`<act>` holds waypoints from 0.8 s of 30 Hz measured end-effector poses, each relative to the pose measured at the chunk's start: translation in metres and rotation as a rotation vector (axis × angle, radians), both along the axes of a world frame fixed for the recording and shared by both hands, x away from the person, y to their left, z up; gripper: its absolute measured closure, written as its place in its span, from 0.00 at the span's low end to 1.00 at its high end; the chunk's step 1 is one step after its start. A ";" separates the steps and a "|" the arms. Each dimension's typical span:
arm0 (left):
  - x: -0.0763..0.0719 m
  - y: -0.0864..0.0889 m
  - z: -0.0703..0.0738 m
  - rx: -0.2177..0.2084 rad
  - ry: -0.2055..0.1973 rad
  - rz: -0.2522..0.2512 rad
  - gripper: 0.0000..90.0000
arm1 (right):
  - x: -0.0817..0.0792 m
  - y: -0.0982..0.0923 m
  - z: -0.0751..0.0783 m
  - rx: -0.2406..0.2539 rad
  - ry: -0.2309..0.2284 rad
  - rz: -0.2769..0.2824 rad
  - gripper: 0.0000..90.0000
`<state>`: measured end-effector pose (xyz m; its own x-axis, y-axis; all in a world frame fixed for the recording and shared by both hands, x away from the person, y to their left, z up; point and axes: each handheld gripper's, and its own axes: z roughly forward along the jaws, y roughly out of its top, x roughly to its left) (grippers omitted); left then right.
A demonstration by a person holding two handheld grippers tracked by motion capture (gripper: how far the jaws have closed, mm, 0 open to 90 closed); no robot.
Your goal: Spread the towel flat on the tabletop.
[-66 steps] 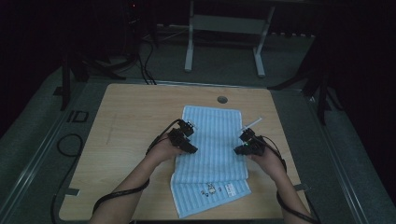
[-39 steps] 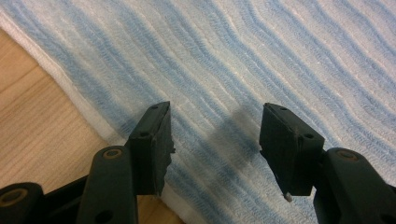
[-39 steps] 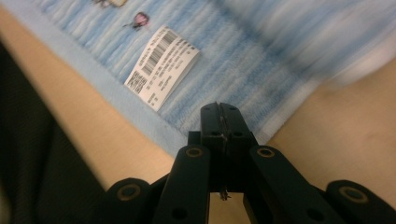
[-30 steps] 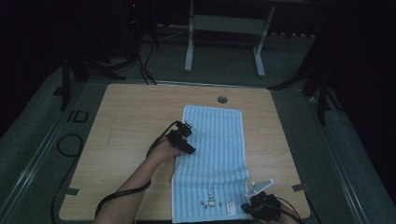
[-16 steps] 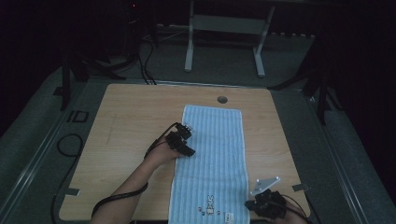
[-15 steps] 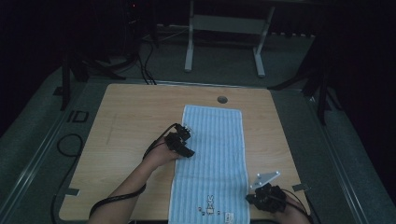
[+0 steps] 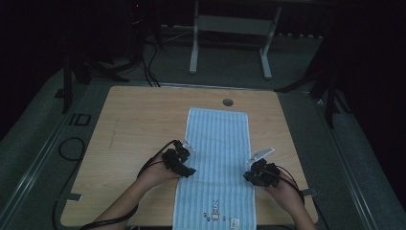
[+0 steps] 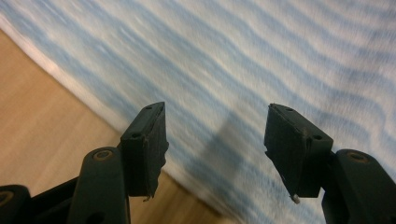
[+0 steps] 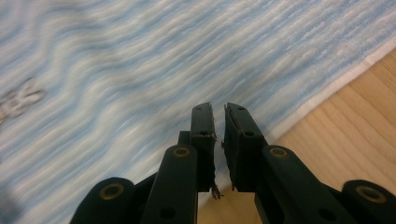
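Left gripper (image 7: 184, 165): jaws wide apart, nothing between them, just been opening a little. It hangs over the left edge of the towel (image 7: 218, 163), about midway along its length; in the left gripper view (image 8: 215, 154) striped cloth lies under both jaws, with wood showing at the lower left.

Right gripper (image 7: 253, 176): jaws narrow, a thin slit between them, nothing pinched; they have just been opening. It sits at the towel's right edge, opposite the left gripper. In the right gripper view (image 9: 218, 135) the towel's white hem runs just past the jaw tips, wood to the right.

Towel: blue-and-white stripes, flat and lengthwise on the table (image 7: 139, 124), small printed figure near the end closest to the person. A round hole (image 7: 228, 102) in the table lies just beyond the towel's far end.
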<state>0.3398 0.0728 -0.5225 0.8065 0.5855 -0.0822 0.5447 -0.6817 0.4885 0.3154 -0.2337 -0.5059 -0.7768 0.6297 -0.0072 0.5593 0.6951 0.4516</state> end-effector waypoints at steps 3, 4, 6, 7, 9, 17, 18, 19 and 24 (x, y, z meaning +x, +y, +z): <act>-0.005 0.001 -0.007 0.024 0.008 -0.009 0.44 | 0.011 0.002 -0.013 -0.016 0.016 -0.010 0.86; -0.007 0.001 -0.010 0.019 0.007 -0.009 0.44 | 0.013 0.001 -0.016 -0.019 0.024 -0.015 0.83; -0.011 0.002 -0.011 -0.001 -0.004 0.010 0.43 | 0.015 0.000 -0.020 -0.004 0.029 -0.014 0.81; -0.013 0.003 -0.012 -0.009 -0.003 0.018 0.43 | 0.016 -0.002 -0.021 0.003 0.030 -0.016 0.81; -0.020 0.001 -0.013 -0.018 -0.012 0.025 0.41 | 0.015 -0.004 -0.021 0.010 0.027 -0.014 0.80; -0.054 -0.013 -0.014 -0.014 -0.024 -0.014 0.38 | 0.007 -0.016 -0.021 -0.013 0.018 0.033 0.72; -0.058 -0.015 -0.014 -0.003 -0.033 -0.029 0.38 | 0.005 -0.017 -0.021 -0.013 0.015 0.029 0.72; -0.061 -0.017 -0.013 0.005 -0.036 -0.039 0.38 | 0.002 -0.019 -0.021 -0.014 0.011 0.026 0.72; -0.073 -0.017 -0.013 0.000 -0.029 -0.068 0.38 | -0.020 -0.024 -0.022 -0.003 -0.006 0.021 0.72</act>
<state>0.2667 0.0559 -0.5356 0.8465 0.5292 -0.0583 0.4827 -0.7165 0.5036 0.2952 -0.2575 -0.5277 -0.7895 0.6136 -0.0136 0.5423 0.7079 0.4526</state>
